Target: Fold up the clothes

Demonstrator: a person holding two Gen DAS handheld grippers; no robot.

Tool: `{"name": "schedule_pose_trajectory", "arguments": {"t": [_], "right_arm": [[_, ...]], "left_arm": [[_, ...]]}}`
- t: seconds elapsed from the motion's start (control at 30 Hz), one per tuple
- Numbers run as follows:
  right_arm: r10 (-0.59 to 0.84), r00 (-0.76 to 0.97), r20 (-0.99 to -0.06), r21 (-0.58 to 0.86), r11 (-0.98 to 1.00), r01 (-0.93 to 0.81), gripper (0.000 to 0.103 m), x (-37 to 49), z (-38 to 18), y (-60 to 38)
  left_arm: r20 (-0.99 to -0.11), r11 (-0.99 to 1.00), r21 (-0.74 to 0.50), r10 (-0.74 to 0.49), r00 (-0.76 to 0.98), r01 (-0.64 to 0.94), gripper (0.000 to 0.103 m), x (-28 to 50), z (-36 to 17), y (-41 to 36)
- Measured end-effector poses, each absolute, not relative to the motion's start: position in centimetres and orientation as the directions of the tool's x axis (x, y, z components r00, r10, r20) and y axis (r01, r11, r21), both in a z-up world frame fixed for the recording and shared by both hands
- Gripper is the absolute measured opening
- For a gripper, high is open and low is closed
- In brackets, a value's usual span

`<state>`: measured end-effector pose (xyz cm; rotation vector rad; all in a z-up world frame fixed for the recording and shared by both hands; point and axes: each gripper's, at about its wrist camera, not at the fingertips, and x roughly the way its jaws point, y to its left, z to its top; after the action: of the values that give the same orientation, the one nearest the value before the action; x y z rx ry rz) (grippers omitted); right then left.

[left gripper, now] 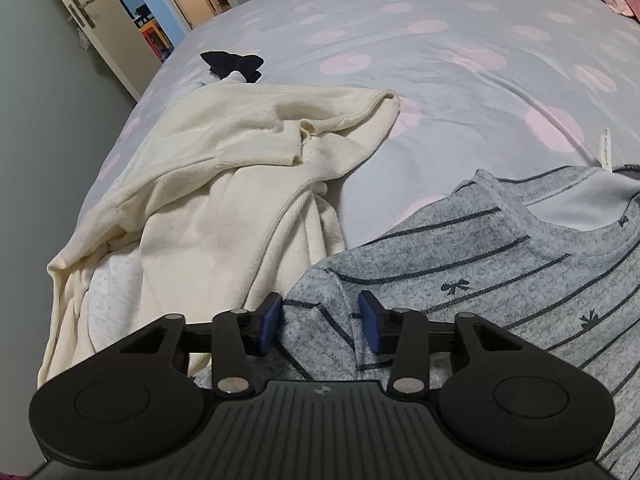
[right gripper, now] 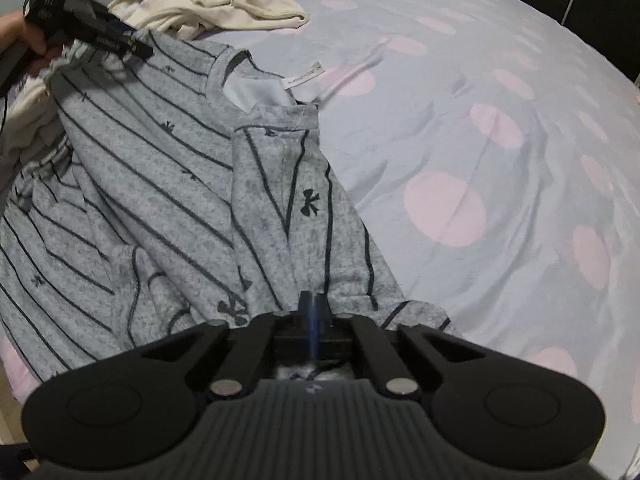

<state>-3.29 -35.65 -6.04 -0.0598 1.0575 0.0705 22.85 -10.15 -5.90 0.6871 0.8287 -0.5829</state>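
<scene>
Striped grey top (right gripper: pixel 160 184) pinched in right tool (right gripper: pixel 315 312); left tool (left gripper: pixel 320 322) gapes, seemingly over its shoulder.

Open bedspread to the right, clothes crowding the left

From the right gripper (right gripper: pixel 315 312), the dotted bedspread (right gripper: pixel 500 128) lies bare from 12 to 4 o'clock; the grey striped top (right gripper: pixel 168 184) fills 9 to 11, and beyond it, at 11, the cream garment (right gripper: pixel 224 4) heaps beside the left gripper (right gripper: pixel 100 36).

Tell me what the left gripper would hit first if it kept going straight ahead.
Most likely the grey shirt: the open left gripper sits low over its shoulder, fabric between the fingers. Depth is unclear; the bed lies beyond.
</scene>
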Motion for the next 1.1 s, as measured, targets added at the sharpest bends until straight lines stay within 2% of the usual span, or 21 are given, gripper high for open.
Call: {"name": "schedule_pose_trajectory", "arguments": {"t": [0.03, 0.2, 0.27, 0.37, 0.4, 0.47, 0.53, 0.6, 0.67, 0.77, 0.8, 0.9, 0.93, 0.97, 1.1], "right_arm": [[0.024, 0.491, -0.871, -0.021, 0.996, -0.085, 0.0, -3.4, -6.0, -35.6], [-0.008, 0.539, -0.842, -0.027, 0.999, -0.027, 0.0, -4.3, -4.6, -36.4], [-0.028, 0.56, -0.828, -0.018, 1.0, 0.023, 0.0, -4.8, -4.0, -37.4], [-0.011, 0.581, -0.814, 0.03, 0.998, 0.061, 0.0, -5.7, -3.4, -38.7], [0.013, 0.585, -0.811, 0.053, 0.997, 0.05, 0.006, -5.9, -3.4, -38.7], [0.048, 0.585, -0.81, 0.066, 0.998, 0.009, 0.01, -6.1, -3.7, -37.9], [0.056, 0.575, -0.816, 0.051, 0.998, -0.024, 0.024, -6.1, -4.2, -36.9], [0.064, 0.549, -0.833, 0.044, 0.998, -0.051, 0.029, -5.8, -5.1, -36.2], [0.067, 0.529, -0.846, 0.035, 0.997, -0.071, 0.029, -5.6, -5.8, -35.6], [0.054, 0.52, -0.852, 0.017, 0.997, -0.076, 0.029, -5.6, -6.0, -35.4], [0.05, 0.517, -0.854, 0.011, 0.997, -0.078, 0.029, -5.6, -6.1, -35.3], [0.036, 0.508, -0.86, -0.007, 0.997, -0.083, 0.017, -5.6, -6.3, -35.0], [0.032, 0.506, -0.862, -0.013, 0.996, -0.085, 0.009, -5.5, -6.4, -34.9], [0.027, 0.503, -0.864, -0.019, 0.996, -0.087, 0.007, -5.5, -6.5, -34.9], [0.014, 0.497, -0.867, -0.034, 0.996, -0.088, 0.002, -5.6, -6.5, -34.8]], "left_arm": [[-0.813, 0.649, 0.309, -0.2, 0.547, 0.696, 0.032, 22.9, -5.7, -10.1], [-0.798, 0.67, 0.286, -0.229, 0.557, 0.685, 0.011, 22.9, -4.1, -9.8], [-0.797, 0.679, 0.279, -0.231, 0.558, 0.679, 0.01, 22.9, -3.5, -9.8], [-0.8, 0.678, 0.272, -0.235, 0.552, 0.683, 0.012, 22.7, -3.2, -10.0], [-0.8, 0.673, 0.271, -0.24, 0.55, 0.688, 0.016, 22.7, -3.2, -10.1], [-0.787, 0.67, 0.277, -0.252, 0.562, 0.689, 0.019, 22.5, -3.2, -10.1], [-0.775, 0.67, 0.286, -0.258, 0.576, 0.685, 0.025, 22.4, -3.1, -10.2], [-0.767, 0.67, 0.293, -0.262, 0.586, 0.682, 0.03, 22.4, -3.1, -10.2], [-0.767, 0.661, 0.301, -0.261, 0.586, 0.687, 0.031, 22.5, -3.3, -10.3], [-0.775, 0.648, 0.307, -0.255, 0.578, 0.697, 0.045, 22.7, -4.1, -10.4], [-0.778, 0.644, 0.309, -0.252, 0.576, 0.7, 0.045, 22.8, -4.4, -10.4], [-0.784, 0.623, 0.319, -0.25, 0.568, 0.715, 0.046, 22.6, -5.2, -10.6], [-0.784, 0.611, 0.333, -0.244, 0.571, 0.718, 0.046, 22.4, -5.4, -10.8], [-0.783, 0.598, 0.355, -0.23, 0.578, 0.718, 0.045, 22.2, -5.7, -11.1], [-0.774, 0.626, 0.355, -0.22, 0.594, 0.695, 0.018, 22.4, -5.0, -11.0]]}}
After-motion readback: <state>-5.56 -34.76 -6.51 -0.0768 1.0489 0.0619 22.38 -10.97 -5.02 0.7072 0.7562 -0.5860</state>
